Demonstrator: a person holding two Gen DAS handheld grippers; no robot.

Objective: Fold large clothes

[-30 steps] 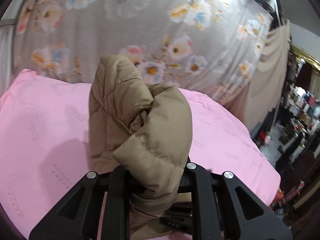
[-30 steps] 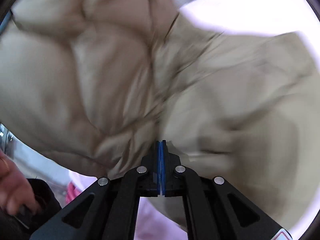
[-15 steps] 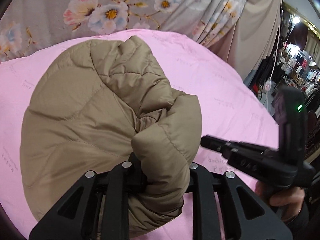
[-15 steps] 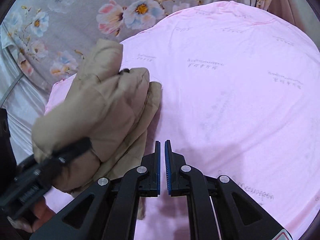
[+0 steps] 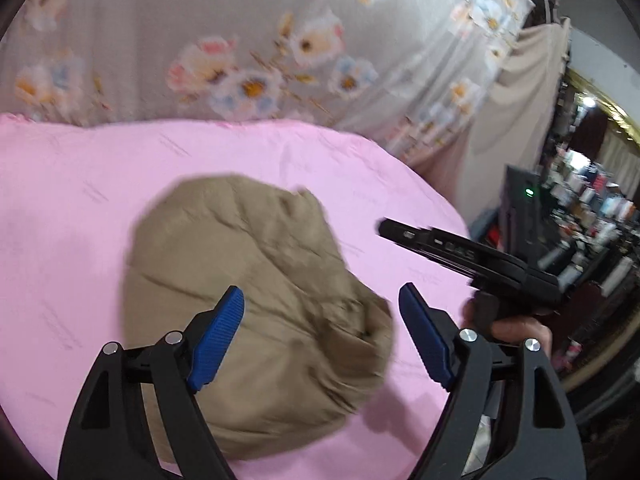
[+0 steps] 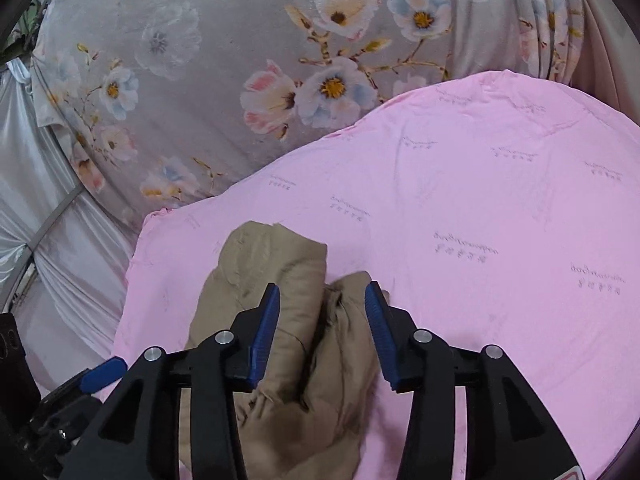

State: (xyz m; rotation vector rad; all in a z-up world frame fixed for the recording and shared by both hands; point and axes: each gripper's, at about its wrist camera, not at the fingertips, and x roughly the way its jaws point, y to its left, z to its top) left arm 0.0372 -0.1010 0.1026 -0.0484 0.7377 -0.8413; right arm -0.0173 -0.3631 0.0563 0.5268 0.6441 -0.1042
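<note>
A tan quilted puffer jacket (image 5: 256, 300) lies bundled on the pink sheet (image 5: 80, 208). My left gripper (image 5: 320, 336) is open and empty just above the bundle's near side. The right gripper's body (image 5: 472, 256) shows to the right of the jacket, held by a hand. In the right wrist view the jacket (image 6: 296, 360) lies at the sheet's left part (image 6: 480, 208), and my right gripper (image 6: 322, 328) is open and empty right above it. The left gripper's blue pad (image 6: 102, 372) peeks in at the lower left.
A grey floral curtain (image 5: 240, 40) hangs behind the bed, with a beige drape (image 5: 516, 128) to the right. Cluttered shop shelves (image 5: 592, 216) stand beyond the bed's right edge. White satin fabric (image 6: 48, 208) hangs off the sheet's left edge.
My left gripper has let go of the jacket and opened; the bundle now rests on the sheet. My right gripper has opened from shut and sits over the jacket.
</note>
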